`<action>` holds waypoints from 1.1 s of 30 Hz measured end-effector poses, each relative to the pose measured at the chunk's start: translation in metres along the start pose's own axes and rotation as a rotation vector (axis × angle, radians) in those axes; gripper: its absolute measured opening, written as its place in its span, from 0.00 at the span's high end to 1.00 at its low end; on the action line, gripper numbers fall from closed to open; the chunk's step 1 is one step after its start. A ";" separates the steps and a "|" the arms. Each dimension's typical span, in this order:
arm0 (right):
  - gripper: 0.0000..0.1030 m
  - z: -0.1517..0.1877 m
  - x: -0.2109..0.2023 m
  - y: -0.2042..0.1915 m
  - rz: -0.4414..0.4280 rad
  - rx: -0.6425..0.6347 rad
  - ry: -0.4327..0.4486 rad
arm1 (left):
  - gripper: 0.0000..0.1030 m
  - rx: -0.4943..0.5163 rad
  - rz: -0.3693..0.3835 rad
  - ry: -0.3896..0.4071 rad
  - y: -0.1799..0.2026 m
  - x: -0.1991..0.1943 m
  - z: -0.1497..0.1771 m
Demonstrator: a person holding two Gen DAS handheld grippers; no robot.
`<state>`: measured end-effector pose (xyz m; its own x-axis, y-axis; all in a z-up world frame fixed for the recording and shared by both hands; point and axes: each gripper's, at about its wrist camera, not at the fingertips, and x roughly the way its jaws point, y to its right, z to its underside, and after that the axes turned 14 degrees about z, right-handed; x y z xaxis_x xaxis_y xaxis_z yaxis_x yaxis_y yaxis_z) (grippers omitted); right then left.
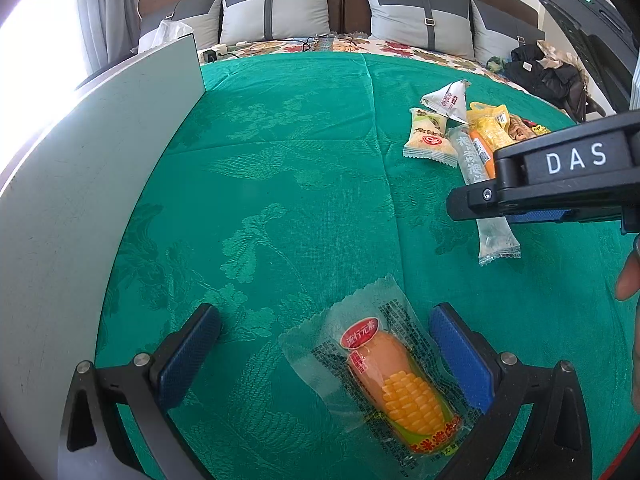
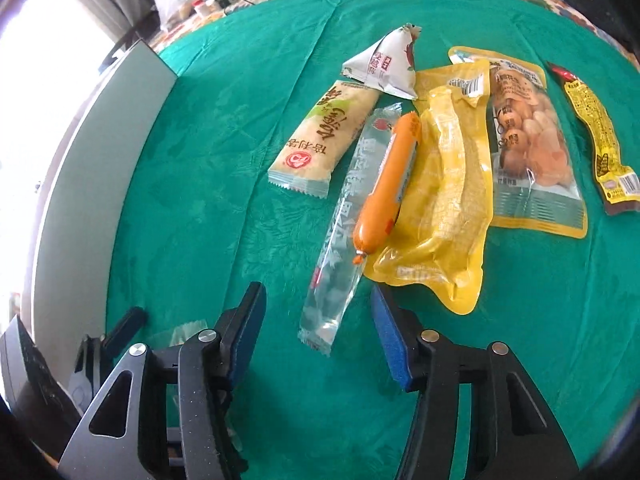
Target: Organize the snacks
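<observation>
Left gripper (image 1: 324, 356) jaws spread wide, nothing held; corn sausage pack (image 1: 390, 384) lies flat on the green cloth (image 1: 280, 160), just beside the right pad. Right gripper (image 2: 318, 328) also open, empty, over the near end of a clear wrapped stick (image 2: 344, 224). "DAS" is printed on its body in the left view. Snack pile right-far: orange sausage (image 2: 386, 184), yellow pouch (image 2: 444, 192), triangular white pack (image 2: 386, 62). Grey board (image 1: 80, 184) stands at left.

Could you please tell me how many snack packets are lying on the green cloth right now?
8: corn sausage packet between the left tongs; the pile holds pyramid pouch, rice cracker, clear stick, orange sausage, yellow pouch, peanut bag, yellow strip. Others may hide underneath.
</observation>
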<state>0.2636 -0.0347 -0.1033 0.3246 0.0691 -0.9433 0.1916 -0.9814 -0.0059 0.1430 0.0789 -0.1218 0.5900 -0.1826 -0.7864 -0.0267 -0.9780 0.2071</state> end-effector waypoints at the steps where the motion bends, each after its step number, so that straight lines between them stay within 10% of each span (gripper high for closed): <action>1: 0.51 -0.001 0.001 -0.004 0.019 -0.020 0.008 | 0.00 0.000 0.000 0.000 0.000 0.000 0.000; 2: 0.75 0.001 0.001 -0.006 0.030 -0.048 0.009 | 0.00 0.000 0.001 0.001 0.000 0.000 0.000; 5: 0.80 0.014 -0.003 0.002 -0.009 -0.111 -0.007 | 0.00 0.000 0.001 0.000 0.000 0.000 0.000; 12: 0.80 0.077 -0.024 0.064 -0.049 -0.217 -0.054 | 0.00 0.000 0.001 0.000 0.000 0.000 0.000; 19: 0.80 0.134 -0.042 0.117 0.168 -0.193 0.097 | 0.00 0.000 0.001 0.000 0.000 0.000 0.000; 33: 0.77 0.123 -0.032 0.126 0.256 -0.115 0.291 | 0.00 0.000 0.001 0.000 0.000 0.000 0.000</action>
<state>0.1638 -0.1827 -0.1142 0.6210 -0.1108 -0.7759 0.1680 -0.9481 0.2699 0.1427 0.0792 -0.1217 0.5901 -0.1839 -0.7861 -0.0276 -0.9777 0.2080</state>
